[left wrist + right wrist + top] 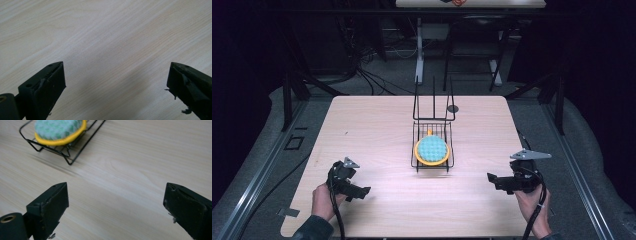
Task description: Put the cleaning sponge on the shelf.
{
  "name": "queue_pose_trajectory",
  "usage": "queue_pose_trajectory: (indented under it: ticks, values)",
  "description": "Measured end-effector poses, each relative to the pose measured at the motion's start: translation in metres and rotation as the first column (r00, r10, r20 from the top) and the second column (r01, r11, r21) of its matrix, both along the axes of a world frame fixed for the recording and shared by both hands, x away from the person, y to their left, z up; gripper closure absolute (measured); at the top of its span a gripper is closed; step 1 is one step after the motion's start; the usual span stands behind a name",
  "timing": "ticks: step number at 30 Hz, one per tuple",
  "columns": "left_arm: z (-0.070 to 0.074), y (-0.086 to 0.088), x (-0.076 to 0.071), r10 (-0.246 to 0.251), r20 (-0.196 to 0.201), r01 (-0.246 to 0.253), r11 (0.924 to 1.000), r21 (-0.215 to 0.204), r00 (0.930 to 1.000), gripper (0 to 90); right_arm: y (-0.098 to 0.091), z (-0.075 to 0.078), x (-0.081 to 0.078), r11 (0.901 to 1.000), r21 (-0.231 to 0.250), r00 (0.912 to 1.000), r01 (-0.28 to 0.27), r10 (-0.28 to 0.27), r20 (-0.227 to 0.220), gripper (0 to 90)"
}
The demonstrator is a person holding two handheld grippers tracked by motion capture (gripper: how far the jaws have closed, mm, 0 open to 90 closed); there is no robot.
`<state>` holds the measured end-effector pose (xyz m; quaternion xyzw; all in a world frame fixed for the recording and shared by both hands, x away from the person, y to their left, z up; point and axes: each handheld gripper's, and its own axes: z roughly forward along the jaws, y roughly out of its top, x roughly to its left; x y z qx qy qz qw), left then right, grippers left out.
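A black wire rack stands in the middle of the light wooden table. On its flat base lies a round yellow dish with a teal patterned pad; the same dish and rack corner appear top left in the right gripper view. My left gripper is held low at the table's front left, open, with bare wood between its jaws. My right gripper is at the front right, pointing left toward the rack, open and empty.
The rack's tall upright wires rise at its far side. A small dark disc lies on the table behind the rack. Beyond the table are dark floor, cables and another table's legs.
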<state>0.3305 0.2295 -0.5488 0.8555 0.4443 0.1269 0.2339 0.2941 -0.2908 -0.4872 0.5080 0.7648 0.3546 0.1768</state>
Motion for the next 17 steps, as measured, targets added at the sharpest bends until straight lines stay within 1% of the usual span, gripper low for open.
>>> queue_pose_trajectory:
  ticks: [1, 2, 3, 5, 7, 8, 9, 10, 11, 13, 14, 17]
  values:
    - [0.0, 0.0, 0.0, 0.0, 0.0, 0.0, 1.0, 0.0, 1.0, 1.9, 0.0, 0.0, 0.0, 1.0, 0.0, 1.0, 0.0, 0.0, 0.0, 5.7]
    - [0.001, -0.001, 0.0, -0.002, 0.0, 0.002, 1.0, 0.002, 1.0, 1.9, -0.007, -0.008, -0.001, 0.9998, 0.016, 0.9998, 0.014, -0.013, -0.018, 5.7]
    - [0.0, -0.002, 0.0, -0.003, 0.003, 0.003, 1.0, 0.001, 1.0, 1.9, -0.01, -0.012, -0.001, 0.9997, 0.004, 0.9991, 0.024, -0.023, -0.036, 5.7]
    - [0.001, -0.002, 0.001, -0.004, 0.001, 0.004, 1.0, 0.001, 1.0, 1.9, -0.013, -0.02, 0.0, 0.9997, 0.005, 0.998, 0.024, -0.024, -0.058, 5.5]
    - [0.0, -0.002, 0.001, -0.003, 0.0, 0.003, 1.0, 0.005, 1.0, 2.0, -0.015, -0.026, 0.004, 0.9998, -0.003, 0.9955, 0.018, -0.018, -0.093, 5.5]
    - [0.0, -0.002, 0.002, -0.002, -0.002, 0.002, 0.9999, 0.01, 1.0, 2.0, -0.016, -0.027, 0.006, 0.9999, -0.005, 0.9953, 0.01, -0.01, -0.097, 5.5]
    - [-0.001, -0.002, 0.002, 0.002, -0.002, -0.002, 0.9997, 0.025, 1.0, 2.2, -0.015, -0.027, 0.007, 0.9999, 0.008, 0.9941, 0.013, -0.013, -0.108, 5.6]
    - [-0.001, -0.003, 0.002, 0.0, -0.004, 0.0, 0.9992, 0.039, 1.0, 2.4, -0.015, -0.027, 0.008, 1.0, 0.005, 0.9941, 0.004, -0.004, -0.108, 5.6]
    - [-0.002, -0.003, 0.003, -0.003, -0.006, 0.003, 0.9992, 0.04, 1.0, 2.4, -0.014, -0.026, 0.008, 1.0, 0.0, 0.9934, -0.006, 0.006, -0.115, 5.7]
    - [-0.002, -0.004, 0.003, -0.005, -0.006, 0.006, 0.9992, 0.038, 1.0, 2.4, -0.011, -0.027, 0.008, 0.9999, -0.004, 0.9938, -0.014, 0.013, -0.111, 5.7]
    - [-0.001, -0.004, 0.003, -0.006, -0.004, 0.006, 0.9994, 0.033, 1.0, 2.4, -0.01, -0.027, 0.008, 0.9998, -0.012, 0.9928, -0.018, 0.016, -0.119, 5.7]
    - [-0.001, -0.002, 0.003, 0.0, -0.003, 0.0, 0.9997, 0.025, 1.0, 2.4, -0.008, -0.031, 0.01, 0.9991, -0.011, 0.9901, -0.04, 0.038, -0.135, 8.0]
